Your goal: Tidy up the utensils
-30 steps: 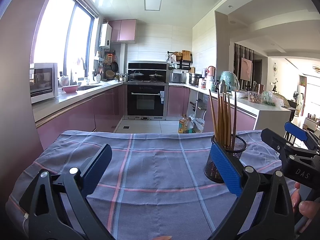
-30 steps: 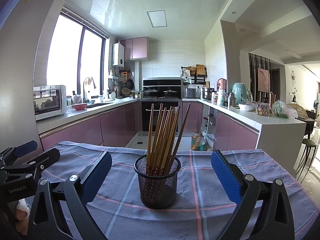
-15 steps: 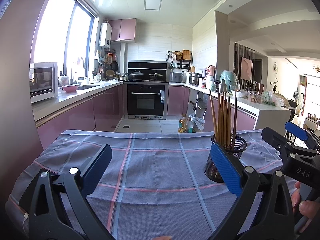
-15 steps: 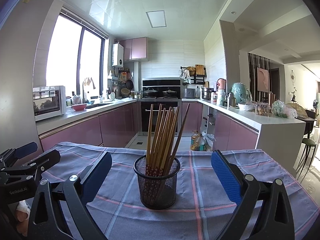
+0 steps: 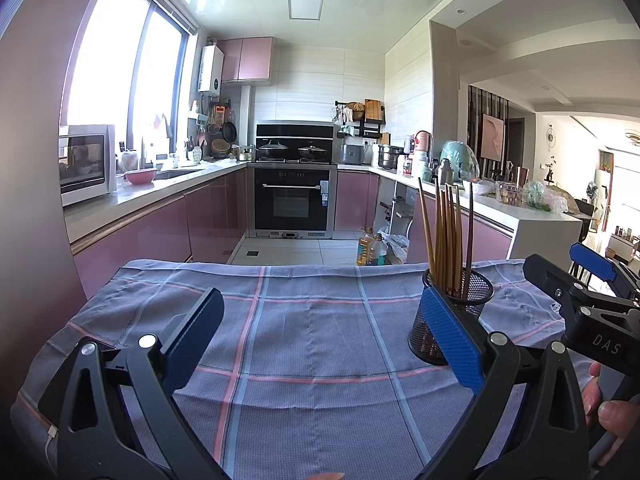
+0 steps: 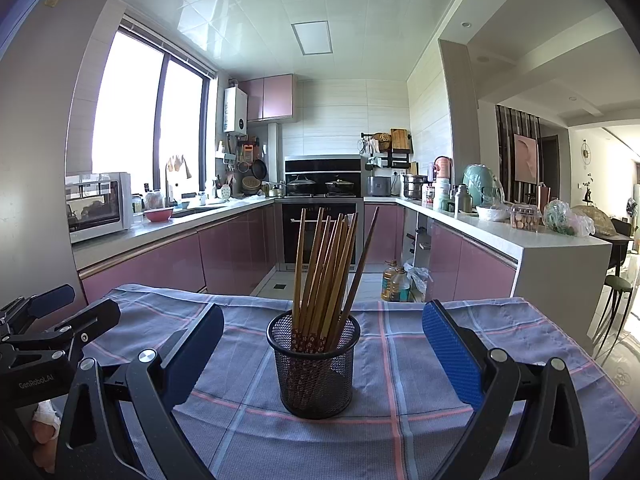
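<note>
From the left wrist camera, the left gripper (image 5: 320,336) hovers low over the surface (image 5: 304,320), which is covered with a blue-grey checked cloth (image 5: 280,392) with pink and pale-blue lines; its jaws stand wide apart and hold nothing. A black mesh holder (image 5: 468,300) stands upright on the cloth to the right, partly hidden behind the blue pad (image 5: 450,340) of the right-hand finger, with a bundle of brown chopsticks (image 5: 446,232) rising from it. The right gripper (image 5: 588,292) shows at the far right edge, beside the holder. From the right wrist camera, the right gripper (image 6: 322,356) faces the mesh holder (image 6: 314,376), which stands between its 2 spread fingers without touching either pad; these jaws are open too and empty. The chopsticks (image 6: 328,264) stand tips down in the holder, most leaning slightly right, 1 darker stick slanting further right. The left gripper (image 6: 52,328) appears at the left edge, over the cloth (image 6: 400,432).
</note>
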A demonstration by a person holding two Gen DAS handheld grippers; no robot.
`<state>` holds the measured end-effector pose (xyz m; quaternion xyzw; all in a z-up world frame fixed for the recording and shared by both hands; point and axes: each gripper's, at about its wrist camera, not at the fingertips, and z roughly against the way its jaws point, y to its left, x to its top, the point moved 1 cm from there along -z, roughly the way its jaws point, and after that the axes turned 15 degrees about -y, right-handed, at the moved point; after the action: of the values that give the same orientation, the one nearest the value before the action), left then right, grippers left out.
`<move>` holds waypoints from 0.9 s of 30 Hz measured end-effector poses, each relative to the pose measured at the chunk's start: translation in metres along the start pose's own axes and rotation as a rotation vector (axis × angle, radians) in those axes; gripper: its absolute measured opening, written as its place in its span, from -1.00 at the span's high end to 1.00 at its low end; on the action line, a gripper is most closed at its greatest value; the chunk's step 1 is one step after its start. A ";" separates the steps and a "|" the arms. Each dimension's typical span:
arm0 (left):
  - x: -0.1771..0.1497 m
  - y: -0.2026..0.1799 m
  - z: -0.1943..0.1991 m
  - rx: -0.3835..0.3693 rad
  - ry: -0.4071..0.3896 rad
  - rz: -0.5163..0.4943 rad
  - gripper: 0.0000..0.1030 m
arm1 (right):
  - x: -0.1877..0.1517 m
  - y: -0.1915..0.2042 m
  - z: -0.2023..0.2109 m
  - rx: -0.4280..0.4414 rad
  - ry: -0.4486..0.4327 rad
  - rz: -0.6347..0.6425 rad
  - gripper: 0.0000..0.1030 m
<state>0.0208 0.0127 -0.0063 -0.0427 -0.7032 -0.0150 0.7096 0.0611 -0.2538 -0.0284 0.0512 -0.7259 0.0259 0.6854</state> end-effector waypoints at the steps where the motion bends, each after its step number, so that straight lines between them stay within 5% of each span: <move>1: 0.000 -0.001 0.000 0.000 0.000 0.001 -0.89 | 0.000 0.000 0.000 0.001 0.001 -0.001 -0.87; 27: 0.000 -0.002 0.000 0.000 0.001 0.000 -0.89 | 0.002 0.000 -0.001 -0.004 0.003 -0.006 -0.87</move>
<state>0.0211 0.0110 -0.0065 -0.0425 -0.7028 -0.0149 0.7100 0.0621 -0.2534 -0.0262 0.0520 -0.7248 0.0225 0.6867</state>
